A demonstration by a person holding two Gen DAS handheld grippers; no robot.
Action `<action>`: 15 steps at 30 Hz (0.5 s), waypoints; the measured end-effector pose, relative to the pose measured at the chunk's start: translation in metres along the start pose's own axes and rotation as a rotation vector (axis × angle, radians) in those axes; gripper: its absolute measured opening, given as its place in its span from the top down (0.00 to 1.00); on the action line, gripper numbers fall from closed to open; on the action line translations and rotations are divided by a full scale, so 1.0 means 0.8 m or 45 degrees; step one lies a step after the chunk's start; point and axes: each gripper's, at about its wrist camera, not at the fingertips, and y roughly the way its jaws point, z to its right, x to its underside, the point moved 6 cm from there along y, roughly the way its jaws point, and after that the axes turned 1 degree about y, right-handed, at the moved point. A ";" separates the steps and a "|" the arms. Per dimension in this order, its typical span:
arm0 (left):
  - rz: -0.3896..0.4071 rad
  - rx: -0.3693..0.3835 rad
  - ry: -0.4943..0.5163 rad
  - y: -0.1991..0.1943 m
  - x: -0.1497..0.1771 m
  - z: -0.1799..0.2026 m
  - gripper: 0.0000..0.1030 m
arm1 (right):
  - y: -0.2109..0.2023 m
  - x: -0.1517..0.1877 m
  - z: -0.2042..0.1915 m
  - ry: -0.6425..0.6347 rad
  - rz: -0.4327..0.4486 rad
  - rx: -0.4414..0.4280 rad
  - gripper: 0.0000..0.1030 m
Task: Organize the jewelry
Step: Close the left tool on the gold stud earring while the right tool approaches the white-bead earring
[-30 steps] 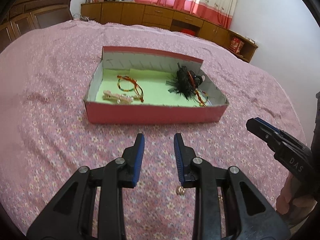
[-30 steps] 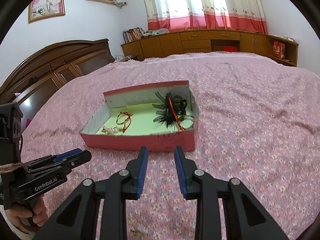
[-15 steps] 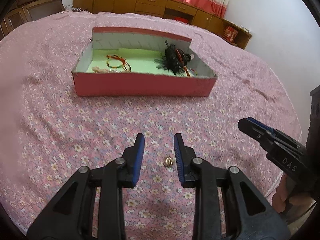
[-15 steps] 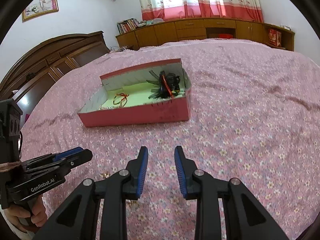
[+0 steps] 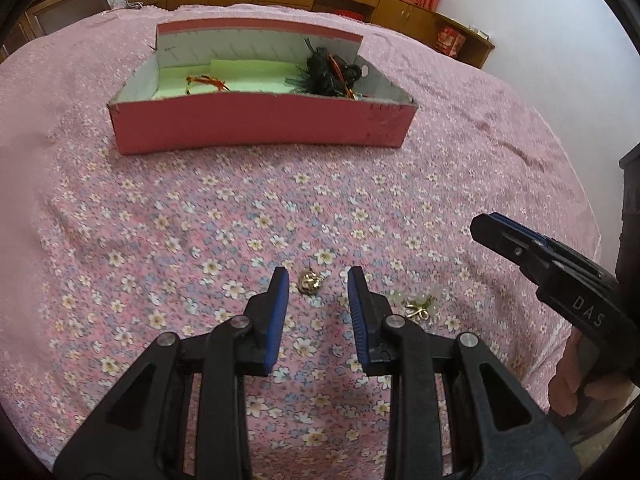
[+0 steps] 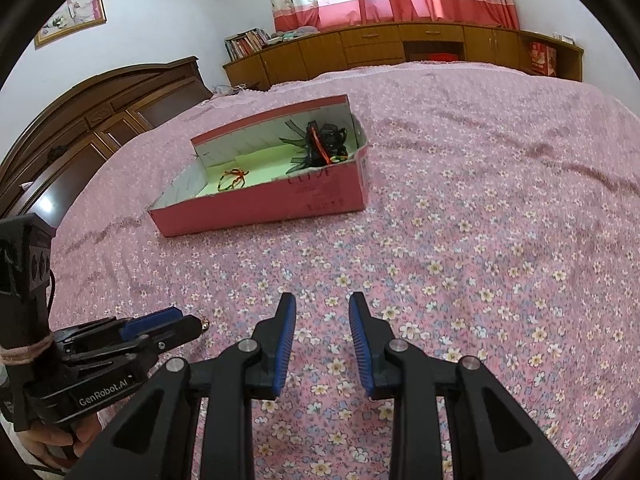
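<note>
A small gold pendant (image 5: pixel 309 282) lies on the pink floral bedspread, just ahead of my open left gripper (image 5: pixel 319 280) and between its fingertips. A pale green and gold trinket (image 5: pixel 420 305) lies just right of the right finger. A red box (image 5: pixel 260 124) with a green floor stands farther off; it holds a red-orange bracelet (image 5: pixel 205 83) and a black hair piece (image 5: pixel 326 74). My right gripper (image 6: pixel 322 306) is open and empty above the bedspread, right of the left gripper (image 6: pixel 176 326). The box (image 6: pixel 264 204) also shows in the right wrist view.
The bed is bounded by a dark wooden headboard (image 6: pixel 92 120) on the left and low wooden cabinets (image 6: pixel 400 48) along the far wall. The right gripper (image 5: pixel 540 264) shows at the right edge of the left wrist view.
Both grippers have drawn back from the box toward the near side of the bed. The left gripper has lowered, and the gold pendant now lies between its fingertips.
</note>
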 end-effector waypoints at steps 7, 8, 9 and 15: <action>-0.037 0.021 -0.005 0.016 0.006 0.003 0.81 | 0.003 0.005 0.005 0.022 -0.020 -0.008 0.71; -0.038 0.019 -0.006 0.018 0.006 0.003 0.81 | 0.004 0.005 0.005 0.023 -0.021 -0.009 0.71; -0.039 0.018 -0.009 0.020 0.006 0.002 0.81 | 0.004 0.006 0.005 0.022 -0.022 -0.009 0.71; -0.031 0.008 -0.003 0.023 0.004 0.003 0.95 | 0.007 0.008 0.005 0.024 -0.034 -0.013 0.71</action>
